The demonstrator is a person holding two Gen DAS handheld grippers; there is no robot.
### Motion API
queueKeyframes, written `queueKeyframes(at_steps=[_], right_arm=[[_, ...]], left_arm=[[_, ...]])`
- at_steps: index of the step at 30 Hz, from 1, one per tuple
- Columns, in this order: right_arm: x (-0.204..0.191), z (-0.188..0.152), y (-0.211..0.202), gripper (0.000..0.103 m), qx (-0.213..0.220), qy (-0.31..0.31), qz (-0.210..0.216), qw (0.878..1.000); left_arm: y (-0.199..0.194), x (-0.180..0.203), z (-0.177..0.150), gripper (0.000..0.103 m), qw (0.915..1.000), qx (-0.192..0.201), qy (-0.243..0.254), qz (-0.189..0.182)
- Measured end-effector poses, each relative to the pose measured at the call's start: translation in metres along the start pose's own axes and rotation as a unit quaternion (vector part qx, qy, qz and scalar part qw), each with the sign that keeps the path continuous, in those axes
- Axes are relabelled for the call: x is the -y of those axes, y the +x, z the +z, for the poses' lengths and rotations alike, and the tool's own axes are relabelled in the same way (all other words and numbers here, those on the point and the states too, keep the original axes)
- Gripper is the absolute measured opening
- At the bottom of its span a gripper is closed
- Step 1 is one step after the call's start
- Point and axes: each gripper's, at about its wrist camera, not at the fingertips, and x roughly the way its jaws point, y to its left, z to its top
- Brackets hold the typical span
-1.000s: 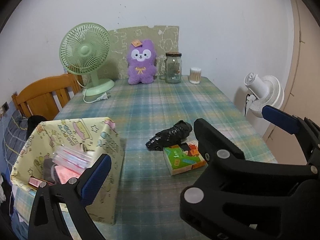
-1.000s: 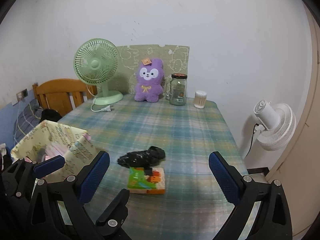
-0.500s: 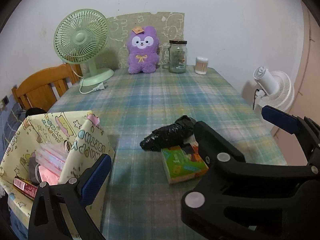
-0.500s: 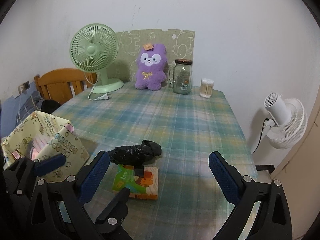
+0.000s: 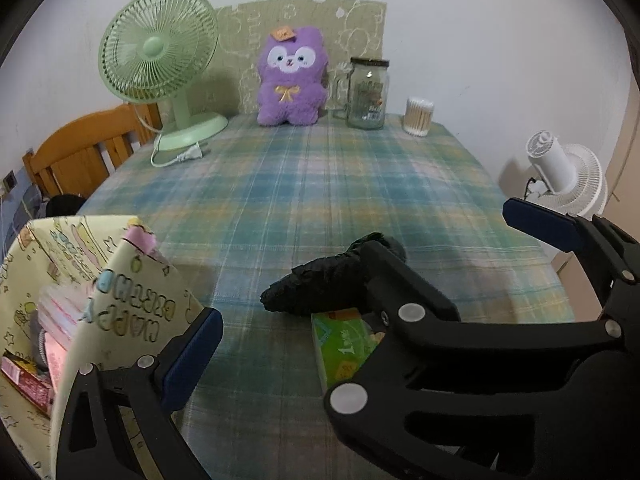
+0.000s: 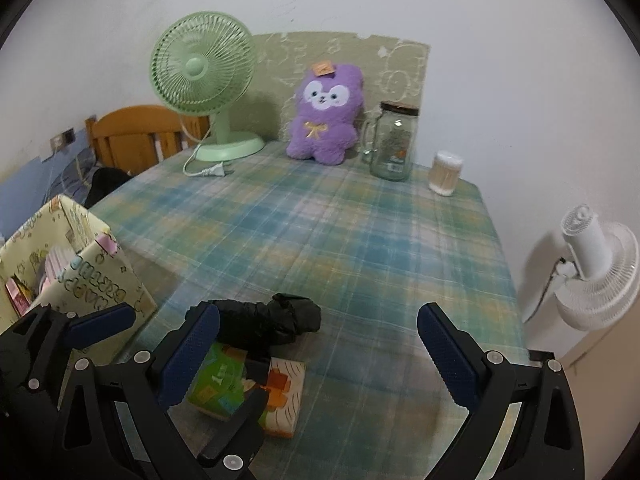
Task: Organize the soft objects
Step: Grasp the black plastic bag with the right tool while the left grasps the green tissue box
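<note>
A crumpled black bag (image 5: pixel 320 284) lies on the plaid tablecloth against a green and orange tissue pack (image 5: pixel 344 340). My left gripper (image 5: pixel 320 320) is open above and just short of them, and its right finger is hidden behind my right gripper (image 5: pixel 438 224). In the right wrist view, my right gripper (image 6: pixel 318 316) is open too, with the black bag (image 6: pixel 272 320) and the tissue pack (image 6: pixel 224 384) near its left finger. A yellow cartoon-print box (image 5: pixel 120 292) at the near left holds pink packs (image 5: pixel 60 312). A purple plush (image 5: pixel 292 80) sits at the far end.
Along the far wall stand a green fan (image 5: pixel 160 48) with its loose plug cord, a glass jar (image 5: pixel 368 96) and a cotton swab tub (image 5: pixel 418 116). A wooden chair (image 5: pixel 80 152) is at the left edge. A white fan (image 5: pixel 568 176) stands off the table's right side.
Both views have moved forward and lower towards the black bag and tissue pack. The yellow box has slid left in view. Both grippers stay open.
</note>
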Motion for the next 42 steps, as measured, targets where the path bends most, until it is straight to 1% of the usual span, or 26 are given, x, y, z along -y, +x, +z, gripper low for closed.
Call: queueKeyframes(at_steps=[3, 5, 9, 15, 18, 19, 21, 23, 25, 27, 29, 32, 37, 42], right_arm=[[0.004, 0.0, 0.013, 0.1, -0.011, -0.006, 0.026, 1.0], [0.007, 0.001, 0.022, 0.096, -0.024, -0.006, 0.043, 0.999], [0.009, 0.002, 0.038, 0.092, -0.046, -0.007, 0.057, 0.997], [0.006, 0.005, 0.051, 0.087, -0.051, -0.026, 0.083, 0.995], [0.004, 0.008, 0.056, 0.084, -0.051, -0.036, 0.088, 0.994], [0.002, 0.008, 0.058, 0.082, -0.052, -0.044, 0.089, 0.994], [0.001, 0.009, 0.06, 0.074, -0.056, -0.052, 0.097, 0.992], [0.0, 0.009, 0.065, 0.058, -0.073, -0.056, 0.113, 0.989], [0.001, 0.007, 0.07, 0.054, -0.085, -0.052, 0.123, 0.987], [0.002, 0.006, 0.07, 0.051, -0.09, -0.05, 0.123, 0.987], [0.003, 0.004, 0.068, 0.045, -0.096, -0.047, 0.117, 0.987], [0.005, 0.0, 0.063, 0.04, -0.095, -0.036, 0.113, 0.988], [0.009, -0.005, 0.052, 0.037, -0.083, -0.022, 0.088, 0.992], [0.019, -0.008, 0.031, 0.037, -0.056, -0.009, 0.048, 0.997]], left_arm=[[0.01, 0.001, 0.002, 0.102, 0.9997, -0.015, -0.009, 0.014], [0.016, 0.001, 0.003, 0.102, 0.9993, -0.028, -0.013, 0.019], [0.029, -0.001, 0.005, 0.102, 0.9985, -0.049, -0.019, 0.017], [0.041, -0.005, 0.008, 0.1, 0.9973, -0.07, -0.021, 0.009], [0.045, -0.006, 0.008, 0.099, 0.9966, -0.079, -0.021, 0.005], [0.045, -0.006, 0.008, 0.099, 0.9966, -0.08, -0.02, 0.003], [0.046, -0.007, 0.007, 0.1, 0.996, -0.086, -0.021, -0.008], [0.047, -0.007, 0.007, 0.101, 0.9954, -0.092, -0.021, -0.018], [0.047, -0.006, 0.007, 0.102, 0.9953, -0.093, -0.019, -0.019], [0.045, -0.005, 0.006, 0.103, 0.9955, -0.091, -0.015, -0.019], [0.043, -0.003, 0.005, 0.103, 0.9962, -0.086, -0.008, -0.01], [0.041, 0.0, 0.004, 0.103, 0.9967, -0.082, 0.001, -0.004], [0.035, 0.006, 0.002, 0.102, 0.9972, -0.073, 0.018, -0.001], [0.03, 0.016, 0.001, 0.101, 0.9971, -0.069, 0.026, -0.017]])
